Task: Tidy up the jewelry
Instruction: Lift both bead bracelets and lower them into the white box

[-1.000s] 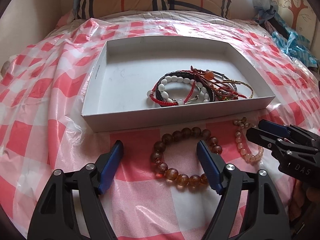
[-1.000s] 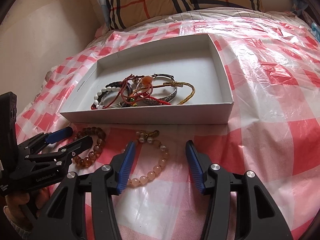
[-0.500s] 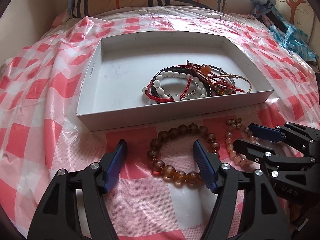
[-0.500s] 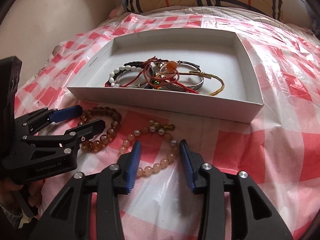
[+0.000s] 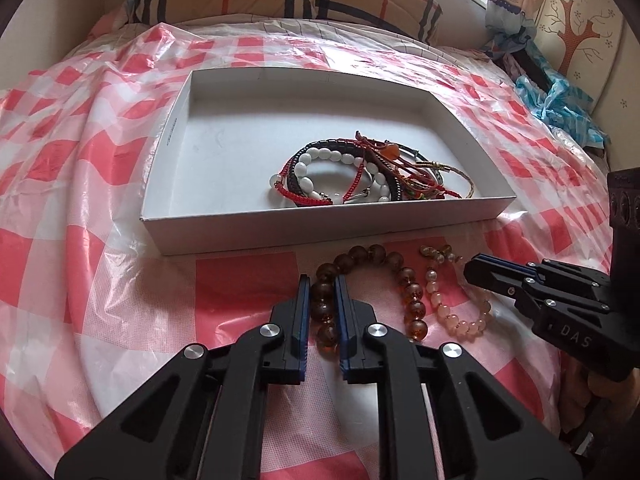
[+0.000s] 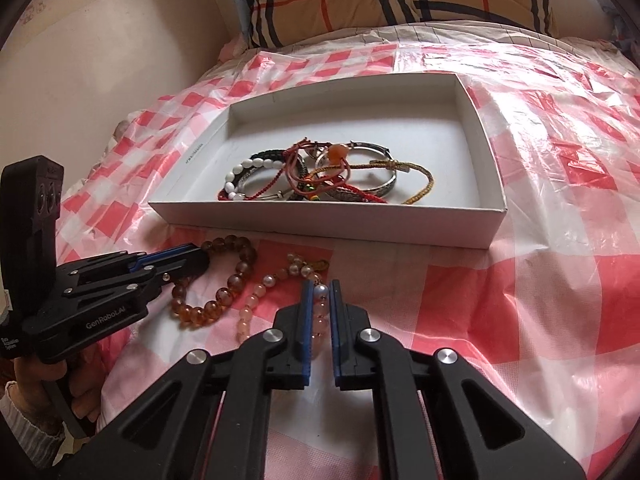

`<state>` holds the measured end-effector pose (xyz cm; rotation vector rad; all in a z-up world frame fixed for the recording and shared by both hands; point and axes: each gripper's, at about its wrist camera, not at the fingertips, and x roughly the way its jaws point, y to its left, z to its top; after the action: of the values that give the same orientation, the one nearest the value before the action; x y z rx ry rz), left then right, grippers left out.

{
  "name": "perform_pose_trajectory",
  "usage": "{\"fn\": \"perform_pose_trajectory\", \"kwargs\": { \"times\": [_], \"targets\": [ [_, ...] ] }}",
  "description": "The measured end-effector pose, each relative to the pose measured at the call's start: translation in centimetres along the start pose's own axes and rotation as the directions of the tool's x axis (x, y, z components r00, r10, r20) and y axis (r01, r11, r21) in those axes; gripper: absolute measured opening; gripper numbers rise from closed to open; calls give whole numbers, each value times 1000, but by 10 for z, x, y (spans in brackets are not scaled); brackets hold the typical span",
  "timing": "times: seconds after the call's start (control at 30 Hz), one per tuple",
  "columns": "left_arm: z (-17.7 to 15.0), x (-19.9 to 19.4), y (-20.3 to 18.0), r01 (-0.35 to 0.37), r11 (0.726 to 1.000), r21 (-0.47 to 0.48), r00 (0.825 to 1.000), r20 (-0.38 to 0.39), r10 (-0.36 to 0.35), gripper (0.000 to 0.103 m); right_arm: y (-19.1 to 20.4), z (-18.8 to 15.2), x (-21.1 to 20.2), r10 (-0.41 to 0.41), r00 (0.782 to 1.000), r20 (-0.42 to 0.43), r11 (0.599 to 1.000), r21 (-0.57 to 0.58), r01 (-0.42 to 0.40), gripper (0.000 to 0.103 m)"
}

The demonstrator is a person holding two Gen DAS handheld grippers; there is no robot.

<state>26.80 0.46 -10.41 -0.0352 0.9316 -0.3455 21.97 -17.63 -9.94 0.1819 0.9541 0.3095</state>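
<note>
Two bracelets left to put away

My left gripper (image 5: pixel 322 300) pinches the brown bead bracelet (image 5: pixel 404 284) and my right gripper (image 6: pixel 320 308) pinches the pink bead bracelet (image 6: pixel 256 300), both on the cloth (image 5: pixel 80 300) near the white box (image 5: pixel 320 232), where the others already lie.

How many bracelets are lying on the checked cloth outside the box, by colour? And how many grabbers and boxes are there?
Brown bead bracelet: 1
Pale pink bead bracelet: 1
Grippers: 2, the left gripper shut on the brown one, the right gripper shut on the pink one
White box: 1
Total: 5
</note>
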Motion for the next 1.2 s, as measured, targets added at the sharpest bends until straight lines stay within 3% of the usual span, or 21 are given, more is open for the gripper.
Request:
{"fn": "perform_pose_trajectory", "kwargs": {
  "times": [0.03, 0.17, 0.23, 0.27, 0.3, 0.37, 0.5, 0.83, 1.2],
  "targets": [
    [0, 1, 0, -3, 1000, -2, 1000, -3, 3, 12, 0, 0, 2, 3, 1000, -11, 1000, 1, -3, 26],
    [1, 9, -5, -22, 1000, 21, 999, -39, 23, 16, 14, -1, 13, -66, 996, -53, 994, -88, 61, 28],
    [0, 11, -12, -56, 997, 56, 997, -42, 59, 16, 18, -2, 13, -41, 997, -59, 993, -109, 34, 8],
    [0, 10, -14, -68, 995, 72, 997, -39, 71, 16, 17, -2, 12, -19, 998, -58, 996, -93, 14, 9],
    [0, 8, -16, -65, 995, 80, 997, -34, 68, 11, 12, -2, 10, 26, 998, -58, 998, -53, -29, 9],
    [1, 0, -16, -41, 996, 77, 999, -18, 42, 11, -3, -2, 3, 159, 987, -29, 986, 52, -157, 8],
    [4, -25, -16, 41, 998, 41, 998, 47, -43, 11, -19, 0, -23, 333, 937, 106, 924, 162, -346, 8],
    [29, -59, -30, 137, 990, 32, 981, 138, -140, 11, -15, 30, -55, 373, 898, 232, 900, 145, -411, 8],
    [58, -61, -31, 190, 982, 12, 964, 188, -188, 11, -20, 58, -57, 360, 888, 285, 902, 136, -409, 8]
  ]
}}
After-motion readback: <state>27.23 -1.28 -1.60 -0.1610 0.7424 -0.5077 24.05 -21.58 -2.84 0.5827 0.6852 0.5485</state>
